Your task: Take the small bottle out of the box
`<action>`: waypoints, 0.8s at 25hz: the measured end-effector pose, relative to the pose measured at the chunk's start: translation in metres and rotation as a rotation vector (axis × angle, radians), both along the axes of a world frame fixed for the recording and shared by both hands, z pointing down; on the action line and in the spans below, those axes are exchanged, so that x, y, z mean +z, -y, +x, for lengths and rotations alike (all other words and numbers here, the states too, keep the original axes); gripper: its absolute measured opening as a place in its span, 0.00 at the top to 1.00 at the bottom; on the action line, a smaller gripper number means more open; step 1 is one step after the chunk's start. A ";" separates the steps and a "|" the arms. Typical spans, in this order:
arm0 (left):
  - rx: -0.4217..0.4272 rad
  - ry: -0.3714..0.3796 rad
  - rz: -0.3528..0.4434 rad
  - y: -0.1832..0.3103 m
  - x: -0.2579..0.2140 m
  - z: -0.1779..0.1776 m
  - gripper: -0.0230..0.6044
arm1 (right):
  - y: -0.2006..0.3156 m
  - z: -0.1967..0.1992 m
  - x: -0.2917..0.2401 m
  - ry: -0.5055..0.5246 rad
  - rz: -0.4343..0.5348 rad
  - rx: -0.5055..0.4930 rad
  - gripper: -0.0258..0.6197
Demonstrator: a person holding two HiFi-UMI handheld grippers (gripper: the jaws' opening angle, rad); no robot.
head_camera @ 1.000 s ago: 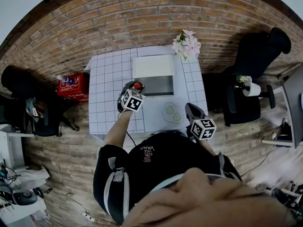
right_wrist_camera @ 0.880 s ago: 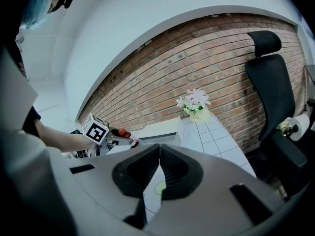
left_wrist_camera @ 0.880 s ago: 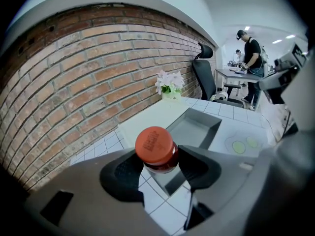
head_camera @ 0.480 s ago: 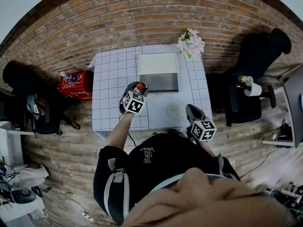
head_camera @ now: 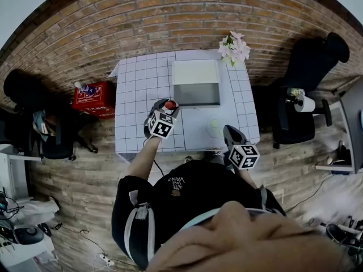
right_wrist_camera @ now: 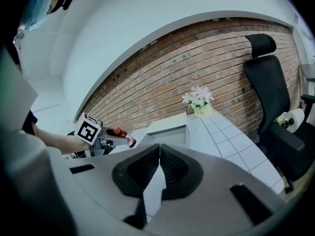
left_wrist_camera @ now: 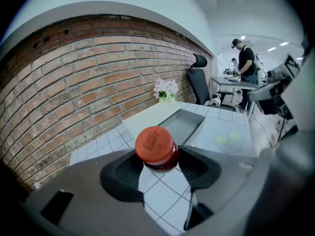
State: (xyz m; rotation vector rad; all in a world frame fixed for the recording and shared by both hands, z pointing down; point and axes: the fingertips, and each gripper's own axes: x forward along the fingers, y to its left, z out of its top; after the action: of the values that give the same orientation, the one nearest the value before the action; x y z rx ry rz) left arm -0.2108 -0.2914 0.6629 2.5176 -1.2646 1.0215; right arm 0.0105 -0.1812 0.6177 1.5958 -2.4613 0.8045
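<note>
Head view: left gripper (head_camera: 165,111) holds small bottle (head_camera: 169,104) above table (head_camera: 136,89), at 7 o'clock of box (head_camera: 195,94), outside it. Right gripper (head_camera: 229,132) sits at 4 o'clock of the bottle, near the table edge.
Left gripper view: jaws pinch the bottle just under red cap (left_wrist_camera: 155,142).
Right gripper view: jaws pressed together, nothing between.

Small bottle (left_wrist_camera: 155,146) cap was red, table (head_camera: 136,95) white with grid lines, box (head_camera: 196,94) pale grey, wall (head_camera: 170,16) red-brown brick.
</note>
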 end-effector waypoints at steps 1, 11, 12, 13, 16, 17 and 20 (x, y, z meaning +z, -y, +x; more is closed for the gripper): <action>0.004 -0.002 0.000 -0.002 0.000 -0.002 0.60 | -0.001 -0.001 0.000 -0.001 0.002 0.007 0.96; 0.011 -0.021 -0.011 -0.028 0.004 -0.008 0.60 | 0.004 -0.004 -0.005 0.000 0.027 0.021 0.96; 0.007 -0.023 -0.012 -0.029 0.004 -0.008 0.60 | 0.005 -0.004 -0.005 -0.001 0.026 0.017 0.96; 0.001 -0.025 -0.012 -0.030 0.003 -0.008 0.60 | 0.005 -0.004 -0.006 -0.001 0.024 0.011 0.96; -0.020 -0.029 -0.007 -0.032 0.000 -0.008 0.60 | 0.008 -0.003 -0.008 -0.002 0.022 -0.014 0.96; -0.028 -0.032 -0.004 -0.032 -0.002 -0.007 0.60 | 0.008 -0.001 -0.009 -0.003 0.021 -0.023 0.96; -0.052 -0.040 -0.005 -0.036 -0.004 -0.001 0.60 | 0.011 0.006 -0.010 -0.010 0.015 -0.050 0.96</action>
State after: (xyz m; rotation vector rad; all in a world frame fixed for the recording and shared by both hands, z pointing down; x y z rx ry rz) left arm -0.2122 -0.2550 0.6592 2.4748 -1.3072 0.9566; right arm 0.0165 -0.1923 0.6073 1.5328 -2.4952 0.7716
